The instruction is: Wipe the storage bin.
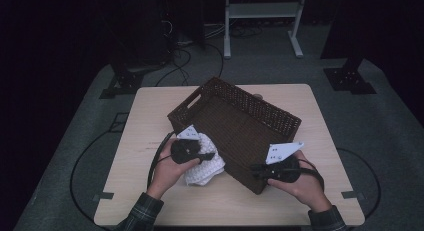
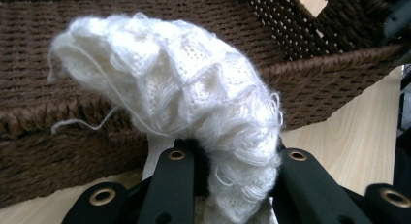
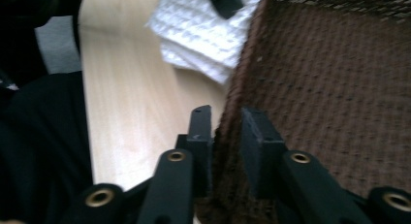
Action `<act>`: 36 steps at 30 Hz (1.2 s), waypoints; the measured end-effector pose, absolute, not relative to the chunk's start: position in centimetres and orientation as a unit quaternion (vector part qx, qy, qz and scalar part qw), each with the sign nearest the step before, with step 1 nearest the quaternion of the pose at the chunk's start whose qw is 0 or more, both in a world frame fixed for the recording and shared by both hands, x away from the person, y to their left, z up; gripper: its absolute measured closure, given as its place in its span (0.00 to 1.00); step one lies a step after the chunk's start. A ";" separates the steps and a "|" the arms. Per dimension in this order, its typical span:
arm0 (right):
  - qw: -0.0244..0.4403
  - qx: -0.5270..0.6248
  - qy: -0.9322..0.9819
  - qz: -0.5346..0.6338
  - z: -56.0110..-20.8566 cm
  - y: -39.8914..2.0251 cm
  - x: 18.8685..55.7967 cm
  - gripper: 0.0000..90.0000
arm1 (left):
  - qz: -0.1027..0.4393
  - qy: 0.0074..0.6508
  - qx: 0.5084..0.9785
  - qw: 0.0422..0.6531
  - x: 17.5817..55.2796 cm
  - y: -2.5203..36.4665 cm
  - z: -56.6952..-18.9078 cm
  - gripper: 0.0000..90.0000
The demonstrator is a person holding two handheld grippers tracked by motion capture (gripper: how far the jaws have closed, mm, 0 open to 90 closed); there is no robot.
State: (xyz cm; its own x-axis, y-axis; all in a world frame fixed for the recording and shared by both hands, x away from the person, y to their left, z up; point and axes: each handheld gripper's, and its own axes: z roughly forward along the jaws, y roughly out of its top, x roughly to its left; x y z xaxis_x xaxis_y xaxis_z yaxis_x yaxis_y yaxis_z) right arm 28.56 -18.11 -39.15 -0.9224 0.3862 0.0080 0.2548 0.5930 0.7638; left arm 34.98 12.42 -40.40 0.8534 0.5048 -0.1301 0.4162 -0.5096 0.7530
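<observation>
White knitted cloth [image 2: 184,93] is bunched between the jaws of the left tongs [image 1: 202,155], which are pinched narrow on a gathered fold of it; in the left gripper view the rest billows up and flops forward over the jaws, with loose fuzzy threads trailing off it. In the high view the cloth [image 1: 205,167] lies on the pale wooden surface [image 1: 300,101], touching the near outer wall of the brown woven basket [image 1: 280,116], not inside it. The right tongs [image 1: 257,169] straddle the basket's near corner rim, one jaw outside the wall and one inside, closed narrow on the wicker, as the right gripper view shows.

I judge the cloth light, very soft and without any stiffness: it will sag and unfold from wherever it is gripped, so one pinch carries only part of it and the remainder will drag. The open knit and stray fibres look likely to snag on the rough wicker edge, so it should be lifted well clear of the rim before it goes over. A hold deep in the bunched middle, taking several layers at once, should keep it together better than a grip at an edge. The basket looks stiff and fairly light, apt to slide on the smooth surface, which is why a steadying grip on its rim makes sense
</observation>
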 end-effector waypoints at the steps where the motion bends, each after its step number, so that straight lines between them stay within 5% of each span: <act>1: 0.081 0.180 0.889 0.413 -39.3 -18.0 28.6 0.86 | 0.054 0.265 0.869 0.414 35.0 12.4 -40.6 0.83; 19: 0.083 0.179 0.886 0.419 -39.5 -16.6 28.4 0.84 | 0.034 0.271 0.904 0.328 35.9 9.8 -46.2 0.83; 36: 0.080 0.178 0.885 0.422 -39.5 -16.3 28.4 0.84 | 0.053 0.249 0.892 0.375 34.7 11.1 -41.9 0.83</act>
